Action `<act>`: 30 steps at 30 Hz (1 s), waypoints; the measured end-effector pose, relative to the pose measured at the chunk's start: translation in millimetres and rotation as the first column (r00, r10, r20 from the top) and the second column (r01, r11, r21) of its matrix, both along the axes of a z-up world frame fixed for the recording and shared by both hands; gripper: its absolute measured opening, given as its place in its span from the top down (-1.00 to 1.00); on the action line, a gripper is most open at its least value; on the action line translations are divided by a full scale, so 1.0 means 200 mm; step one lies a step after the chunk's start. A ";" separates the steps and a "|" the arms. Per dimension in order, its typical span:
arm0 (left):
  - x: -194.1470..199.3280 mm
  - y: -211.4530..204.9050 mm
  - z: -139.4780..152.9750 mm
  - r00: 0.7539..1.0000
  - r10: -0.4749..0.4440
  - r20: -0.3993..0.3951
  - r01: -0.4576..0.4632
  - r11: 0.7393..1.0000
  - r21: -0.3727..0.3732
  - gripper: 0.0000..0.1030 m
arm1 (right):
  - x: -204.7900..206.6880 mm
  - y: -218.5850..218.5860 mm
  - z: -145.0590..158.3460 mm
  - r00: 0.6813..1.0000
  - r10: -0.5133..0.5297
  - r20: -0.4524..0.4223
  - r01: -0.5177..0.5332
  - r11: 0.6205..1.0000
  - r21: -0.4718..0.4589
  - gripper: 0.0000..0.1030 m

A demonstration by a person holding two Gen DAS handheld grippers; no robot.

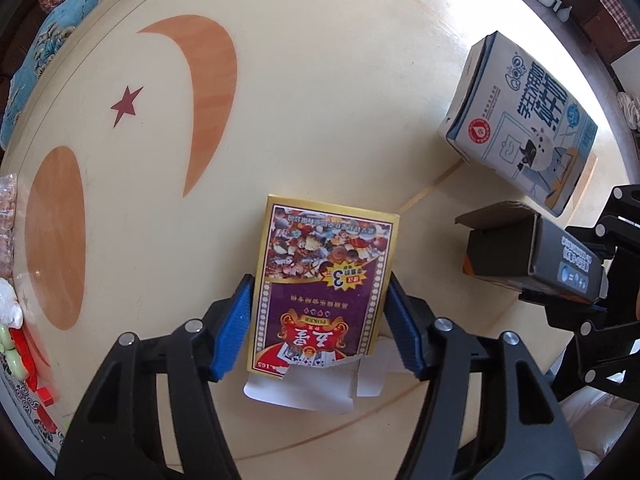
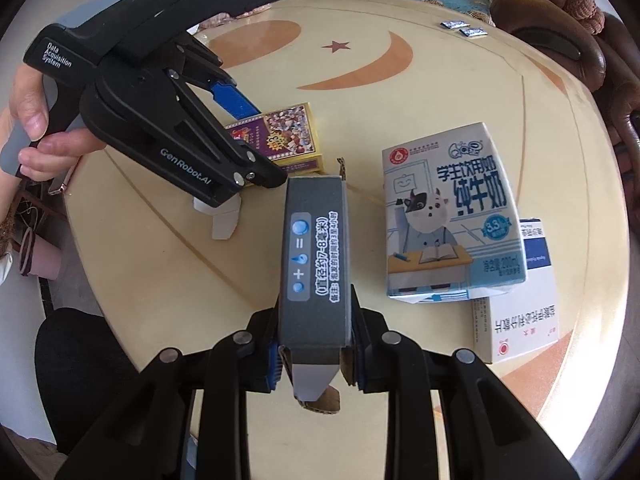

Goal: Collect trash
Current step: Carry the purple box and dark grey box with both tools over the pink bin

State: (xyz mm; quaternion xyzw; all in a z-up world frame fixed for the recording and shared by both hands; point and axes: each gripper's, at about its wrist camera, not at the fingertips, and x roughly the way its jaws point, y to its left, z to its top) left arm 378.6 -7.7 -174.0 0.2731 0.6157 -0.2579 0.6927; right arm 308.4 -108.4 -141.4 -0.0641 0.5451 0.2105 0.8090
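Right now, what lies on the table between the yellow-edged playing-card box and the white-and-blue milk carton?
The dark grey cardboard box, shut in the right gripper, fills that stretch in the right wrist view; beneath it only bare table shows.

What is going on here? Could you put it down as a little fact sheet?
surface: round cream table with orange moon and red star inlays
left gripper: blue pads either side of a gold and purple playing-card box, box lying flat; firm contact unclear
right gripper: shut on a dark grey cardboard box, its end flaps open
left on table: white and blue milk carton with a cartoon cow; white and blue medicine box beside it
far edge: two small blue sachets
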 end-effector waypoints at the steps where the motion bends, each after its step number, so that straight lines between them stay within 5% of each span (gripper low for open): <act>1: -0.01 0.00 0.00 1.000 0.008 0.004 -0.008 1.000 0.005 -0.21 | -0.01 0.00 0.01 1.000 -0.002 0.004 0.002 1.000 0.002 0.50; 16: -0.32 -0.04 0.26 0.996 0.055 0.074 -0.053 0.998 -0.030 -0.21 | -0.24 -0.07 0.26 0.996 -0.060 0.070 0.063 0.998 -0.032 0.50; 30: -0.91 0.09 0.56 0.980 0.082 0.180 -0.063 0.992 -0.106 -0.21 | -0.72 -0.14 0.60 0.975 -0.116 0.191 0.125 0.991 -0.037 0.50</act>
